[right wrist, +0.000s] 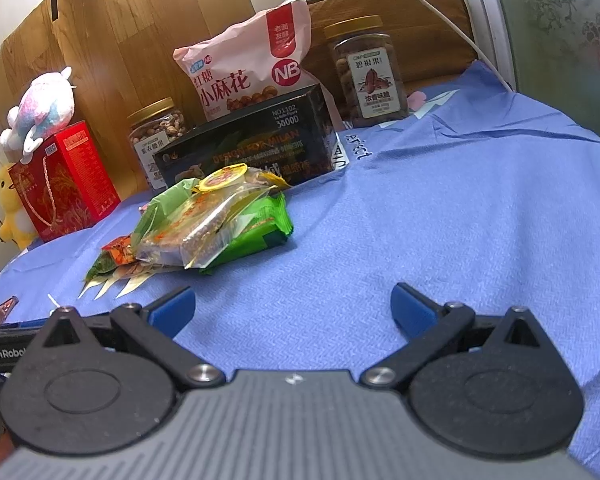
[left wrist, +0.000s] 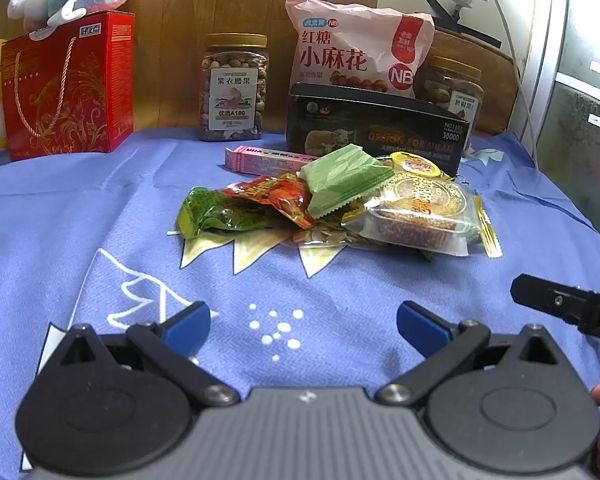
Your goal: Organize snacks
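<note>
Hovering low over a blue cloth (left wrist: 100, 208) that covers the table, the left gripper (left wrist: 304, 326) is seen with its jaws spread wide and nothing held between them. The right gripper (right wrist: 292, 306) is likewise held released and empty above the cloth. A pile of small snack packets (left wrist: 340, 204) is found at twelve o'clock from the left gripper and at eleven o'clock from the right one, well apart from both. A green wafer packet (left wrist: 346, 180) is laid on top, and a clear-wrapped mooncake (left wrist: 420, 212) is set at the pile's three o'clock side. Just behind the pile, a black box (left wrist: 376, 128) is placed, with a pink snack bag (left wrist: 356, 44) leaned behind it. A nut jar (left wrist: 234, 88) and a red gift box (left wrist: 68, 88) are stood at ten o'clock.
</note>
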